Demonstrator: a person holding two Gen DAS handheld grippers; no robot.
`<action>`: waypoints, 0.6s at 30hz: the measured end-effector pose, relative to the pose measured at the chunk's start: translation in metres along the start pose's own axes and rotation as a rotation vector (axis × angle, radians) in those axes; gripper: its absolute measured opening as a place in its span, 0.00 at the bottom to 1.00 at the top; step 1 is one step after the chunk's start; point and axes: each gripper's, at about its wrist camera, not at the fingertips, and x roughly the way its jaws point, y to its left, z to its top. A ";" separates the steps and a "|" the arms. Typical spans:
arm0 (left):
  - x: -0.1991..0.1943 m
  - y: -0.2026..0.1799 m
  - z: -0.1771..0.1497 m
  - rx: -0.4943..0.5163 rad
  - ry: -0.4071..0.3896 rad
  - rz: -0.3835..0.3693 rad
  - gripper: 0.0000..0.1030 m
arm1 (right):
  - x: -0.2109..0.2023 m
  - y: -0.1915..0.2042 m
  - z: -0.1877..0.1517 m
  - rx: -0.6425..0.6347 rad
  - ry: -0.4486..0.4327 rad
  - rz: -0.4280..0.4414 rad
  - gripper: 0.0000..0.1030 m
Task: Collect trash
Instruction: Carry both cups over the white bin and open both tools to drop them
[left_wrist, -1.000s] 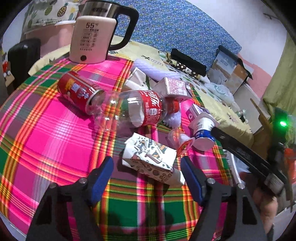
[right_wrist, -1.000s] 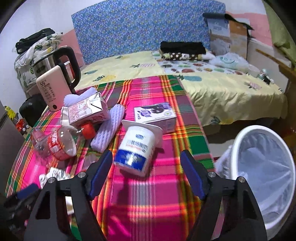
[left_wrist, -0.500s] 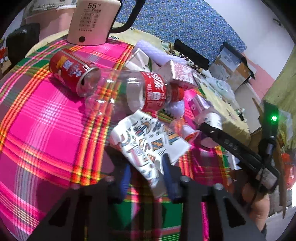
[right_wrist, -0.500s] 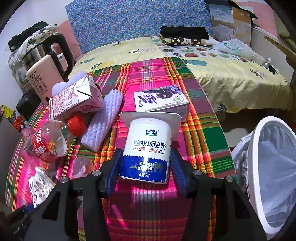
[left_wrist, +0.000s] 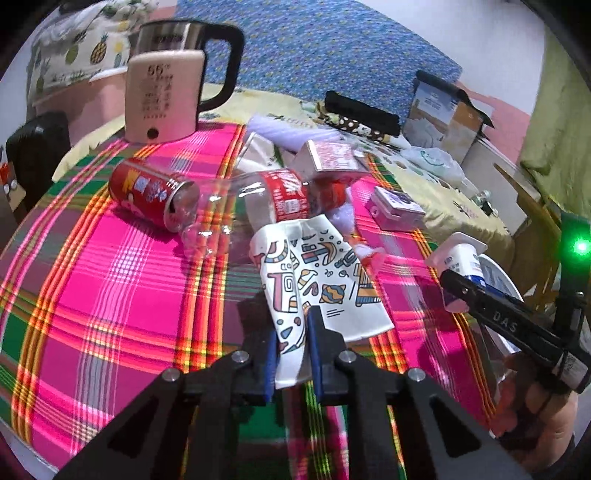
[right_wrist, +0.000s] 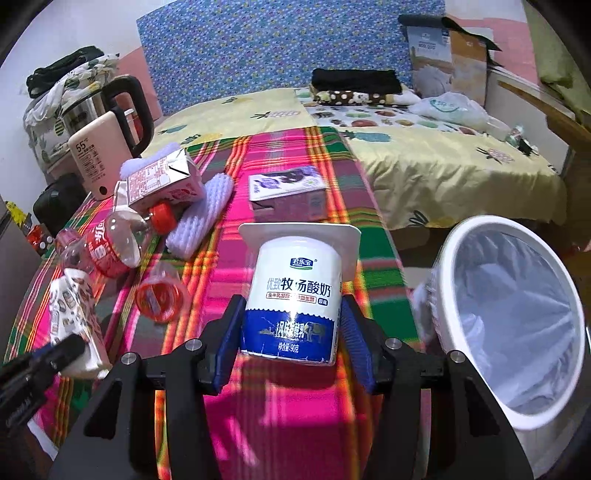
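Right wrist view: right gripper (right_wrist: 291, 328) pinches the yogurt cup (right_wrist: 293, 295) near the table edge (right_wrist: 402, 284), beside the bin (right_wrist: 517, 317); left gripper (left_wrist: 290, 350) pinches a flattened carton (left_wrist: 317, 280).

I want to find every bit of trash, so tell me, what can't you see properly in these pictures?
- Bin: right wrist view, its far side is cut off by the picture edge; its bottom is hidden by its liner.
- Patterned carton: left wrist view, its lower end is hidden between the left hand-held gripper fingers.
- Yogurt cup: right wrist view, its open end faces away.
- Clear bottle: left wrist view, blurred.
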 end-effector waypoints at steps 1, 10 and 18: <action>-0.003 -0.003 0.000 0.011 -0.004 -0.008 0.15 | -0.002 -0.003 -0.001 0.005 -0.005 -0.005 0.52; -0.020 -0.045 0.009 0.151 -0.046 -0.086 0.15 | -0.032 -0.036 -0.013 0.061 -0.044 -0.066 0.52; 0.000 -0.119 0.019 0.298 -0.016 -0.223 0.15 | -0.051 -0.084 -0.025 0.143 -0.063 -0.156 0.52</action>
